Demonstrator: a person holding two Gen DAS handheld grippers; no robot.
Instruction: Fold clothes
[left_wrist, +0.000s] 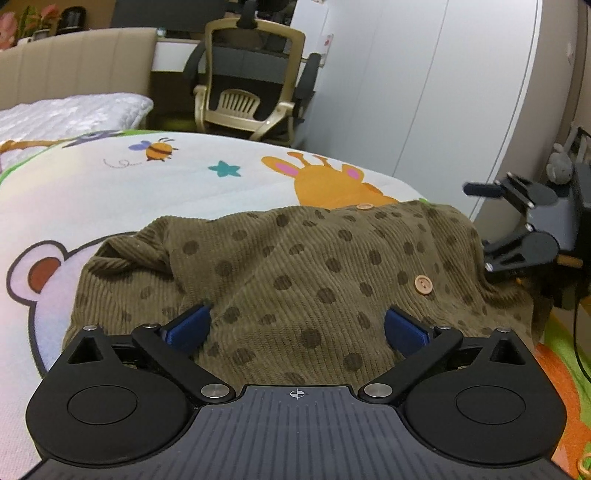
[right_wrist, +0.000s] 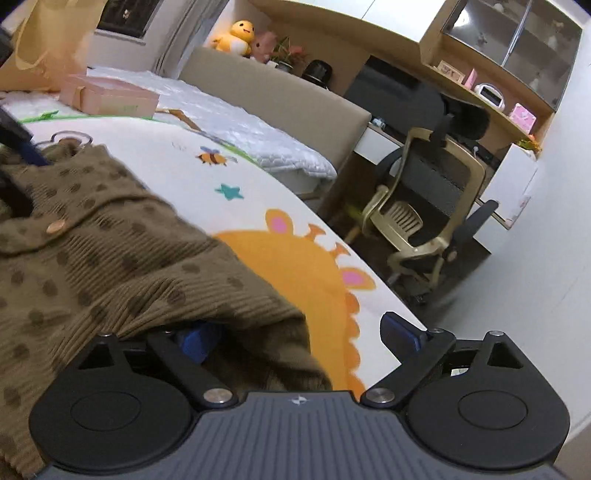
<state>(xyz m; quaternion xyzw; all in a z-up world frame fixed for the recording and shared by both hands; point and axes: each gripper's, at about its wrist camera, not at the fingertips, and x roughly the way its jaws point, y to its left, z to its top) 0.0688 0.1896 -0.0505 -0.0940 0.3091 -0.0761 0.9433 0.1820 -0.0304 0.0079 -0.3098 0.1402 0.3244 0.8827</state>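
I've got the cardigan (left_wrist: 295, 280), olive corduroy knit with dark dots and wooden buttons (left_wrist: 423, 284), lying rumpled on the cartoon mat (left_wrist: 184, 184), partly covering the orange giraffe print (left_wrist: 325, 181) with the bear print (left_wrist: 40, 280) at its other side. My left gripper (left_wrist: 297, 326) sits right over the near hem, jaws spread wide, blue pads (left_wrist: 190, 326) resting on or just above the fabric and nothing pinched between them. My right gripper (right_wrist: 306, 334) is at the garment's far edge, also wide apart; a fold of cloth drapes over its left pad (right_wrist: 197, 341), while the other pad sits over bare mat. From the left camera I see it at the cardigan's right side, fingers splayed. Beyond the mat there's a bed (right_wrist: 229, 110) with a pink box (right_wrist: 107, 98), and a beige office chair (left_wrist: 251, 81) by the white wardrobe (left_wrist: 424, 92).
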